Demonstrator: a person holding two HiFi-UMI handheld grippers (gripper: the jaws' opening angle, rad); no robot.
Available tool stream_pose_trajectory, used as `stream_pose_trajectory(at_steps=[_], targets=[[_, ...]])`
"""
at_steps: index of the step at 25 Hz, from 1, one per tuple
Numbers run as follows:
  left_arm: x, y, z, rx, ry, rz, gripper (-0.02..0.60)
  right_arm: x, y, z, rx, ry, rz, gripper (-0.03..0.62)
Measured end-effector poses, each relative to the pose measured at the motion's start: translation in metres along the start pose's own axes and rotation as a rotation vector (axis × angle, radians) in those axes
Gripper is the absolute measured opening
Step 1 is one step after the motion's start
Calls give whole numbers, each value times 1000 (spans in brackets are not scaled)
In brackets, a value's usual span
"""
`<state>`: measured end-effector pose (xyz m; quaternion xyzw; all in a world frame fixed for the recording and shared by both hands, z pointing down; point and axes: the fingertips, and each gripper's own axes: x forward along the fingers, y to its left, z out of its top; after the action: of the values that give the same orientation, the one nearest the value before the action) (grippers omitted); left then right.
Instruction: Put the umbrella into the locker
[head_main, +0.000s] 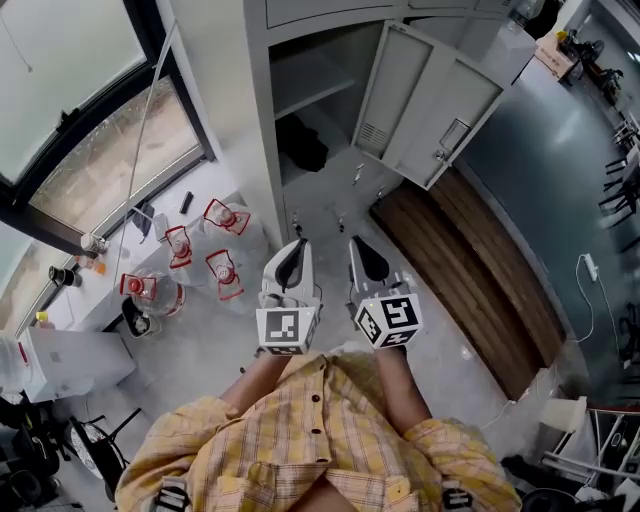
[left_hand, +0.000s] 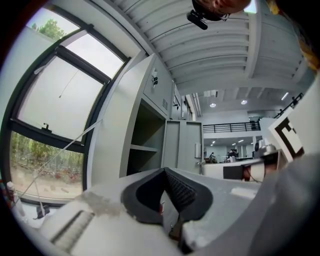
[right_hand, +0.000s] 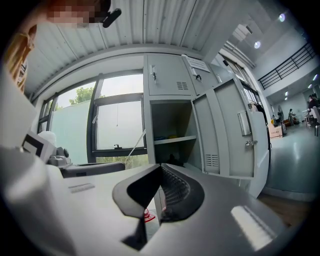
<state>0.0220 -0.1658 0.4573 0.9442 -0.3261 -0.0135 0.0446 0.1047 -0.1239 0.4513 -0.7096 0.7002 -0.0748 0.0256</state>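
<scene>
The grey locker (head_main: 262, 150) stands ahead with its door (head_main: 425, 105) swung open to the right and a shelf (head_main: 310, 95) inside. On the compartment floor under the shelf lies a dark bundle (head_main: 300, 143) that looks like the folded umbrella; the right gripper view shows it (right_hand: 172, 159) just past the jaw tips. My left gripper (head_main: 300, 245) and right gripper (head_main: 357, 243) are held side by side, level, short of the locker. Both are shut with nothing between their pads. The left gripper view shows the jaws (left_hand: 164, 170) meeting, with the locker (left_hand: 145, 145) beyond.
Several water jugs with red caps (head_main: 225, 215) stand on the floor to the left of the locker, below a large window (head_main: 110, 150). A white box (head_main: 60, 365) sits at the near left. A wooden floor strip (head_main: 470, 270) runs along the right.
</scene>
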Motion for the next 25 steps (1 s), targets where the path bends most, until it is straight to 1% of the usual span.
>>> stream_pose_trajectory(at_steps=[2, 7, 12, 15, 17, 25], targets=[[7, 8, -5, -3, 18, 15, -2, 12, -5, -3, 7, 10, 5, 2], [34, 26, -14, -6, 19, 59, -2, 48, -16, -7, -11, 35, 52, 2], [74, 36, -11, 22, 26, 93, -2, 91, -31, -3, -14, 68, 111, 2], [94, 44, -9, 12, 33, 126, -2, 114, -37, 2, -25, 85, 152, 2], [108, 49, -11, 2, 43, 146, -2, 131, -47, 3, -13, 94, 165, 2], [145, 61, -27, 14, 72, 211, -2, 184, -73, -15, -10, 175, 220, 18]])
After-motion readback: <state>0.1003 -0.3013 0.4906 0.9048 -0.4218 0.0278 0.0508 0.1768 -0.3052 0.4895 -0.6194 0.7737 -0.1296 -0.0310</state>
